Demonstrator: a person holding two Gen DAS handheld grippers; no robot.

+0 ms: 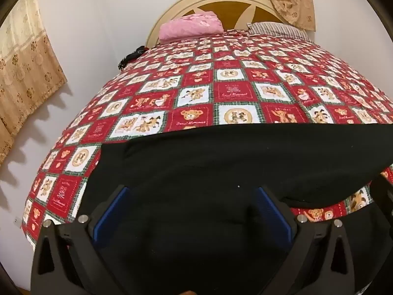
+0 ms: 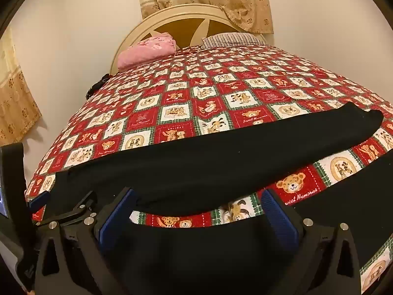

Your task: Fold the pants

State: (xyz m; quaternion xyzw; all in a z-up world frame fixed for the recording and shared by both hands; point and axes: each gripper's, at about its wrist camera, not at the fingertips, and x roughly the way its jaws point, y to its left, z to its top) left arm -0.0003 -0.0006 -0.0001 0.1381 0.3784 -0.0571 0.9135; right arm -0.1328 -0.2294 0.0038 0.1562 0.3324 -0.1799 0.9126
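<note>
Black pants [image 1: 221, 162] lie spread across the near part of the bed on a red patchwork quilt [image 1: 196, 83]. In the left wrist view my left gripper [image 1: 192, 194] is open, its blue pads [image 1: 111, 211] wide apart over the waist end of the pants. In the right wrist view the two legs [image 2: 208, 162] stretch right, one behind the other, with a strip of quilt [image 2: 292, 184] between them. My right gripper [image 2: 200, 196] is open over the near leg's edge. The left gripper's body [image 2: 73, 209] shows at the left edge.
A folded pink blanket [image 1: 191, 25] and a striped pillow [image 1: 277, 28] lie at the rounded headboard [image 1: 221, 2]. A dark object [image 1: 130, 57] lies at the bed's far left edge. Beige curtains [image 1: 22, 73] hang on the left wall and behind the headboard.
</note>
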